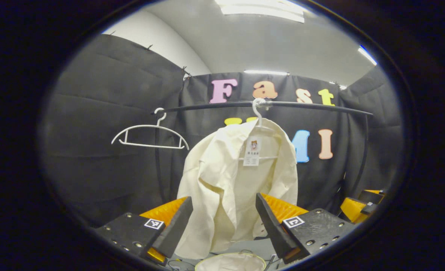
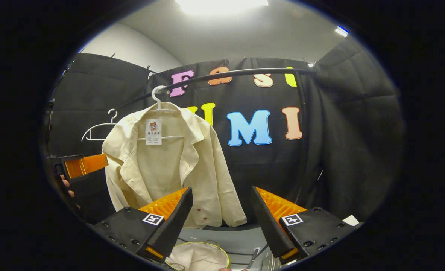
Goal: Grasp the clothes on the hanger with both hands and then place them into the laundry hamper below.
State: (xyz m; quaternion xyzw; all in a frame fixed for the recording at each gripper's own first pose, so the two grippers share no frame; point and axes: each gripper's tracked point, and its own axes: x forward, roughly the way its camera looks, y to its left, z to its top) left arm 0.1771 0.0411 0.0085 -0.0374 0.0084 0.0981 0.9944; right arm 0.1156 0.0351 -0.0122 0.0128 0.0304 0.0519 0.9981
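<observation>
Your left claw [image 1: 222,222] is spread, nothing between its fingers; shirt [image 1: 237,180] hangs straight ahead on its hanger [image 1: 259,113], hamper [image 1: 231,261] just below. Your right claw [image 2: 220,218] is spread too; shirt ahead-left, hamper beneath. Spare hanger [image 1: 149,135] on rail [image 1: 312,106], upper left.

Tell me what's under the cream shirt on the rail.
A round white laundry hamper sits below the cream shirt; its yellowish rim and pale lining show, but its depth and contents are cut off.
</observation>
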